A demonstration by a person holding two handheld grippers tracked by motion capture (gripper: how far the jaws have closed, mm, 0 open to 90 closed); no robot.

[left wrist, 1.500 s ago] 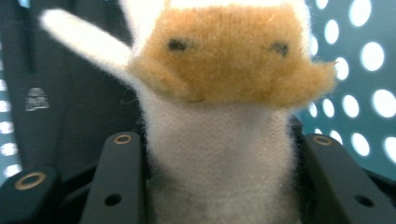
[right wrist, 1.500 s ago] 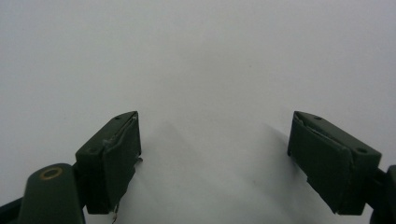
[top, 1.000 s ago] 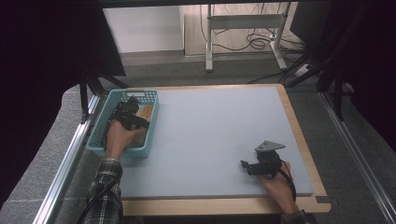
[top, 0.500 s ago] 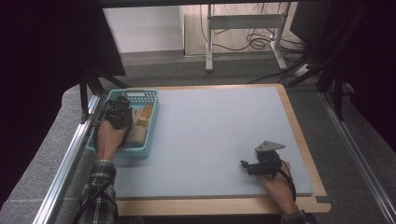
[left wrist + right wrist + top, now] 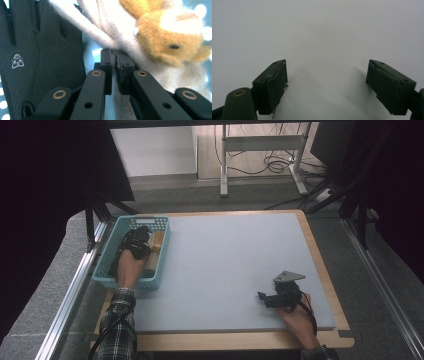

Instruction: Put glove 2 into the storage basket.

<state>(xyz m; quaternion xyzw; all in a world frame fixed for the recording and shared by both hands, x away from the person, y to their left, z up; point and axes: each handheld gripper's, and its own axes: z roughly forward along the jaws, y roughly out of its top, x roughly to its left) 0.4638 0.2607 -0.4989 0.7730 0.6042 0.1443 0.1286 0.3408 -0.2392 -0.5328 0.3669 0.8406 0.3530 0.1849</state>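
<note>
One tool, the left tool [image 5: 113, 72], is clamped on pale cloth [image 5: 100, 27] inside the basket [image 5: 107, 265], a glove [image 5: 37, 50] beside it; likely lifting next. Right tool [image 5: 327, 87] gapes on the counter [image 5: 225, 260].

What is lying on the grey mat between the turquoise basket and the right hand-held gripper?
Nothing. In the high view the grey mat is bare from the turquoise basket across to the right hand-held gripper, which has its jaws open.

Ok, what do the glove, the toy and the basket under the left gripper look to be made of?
Black glove: smooth matte knit or fleece, stitched seams, printed white logo. Plush toy: fuzzy orange and cream pile, with pale soft cloth pinched between the left gripper's jaws. Basket: probably teal moulded plastic, with perforated walls.
</note>
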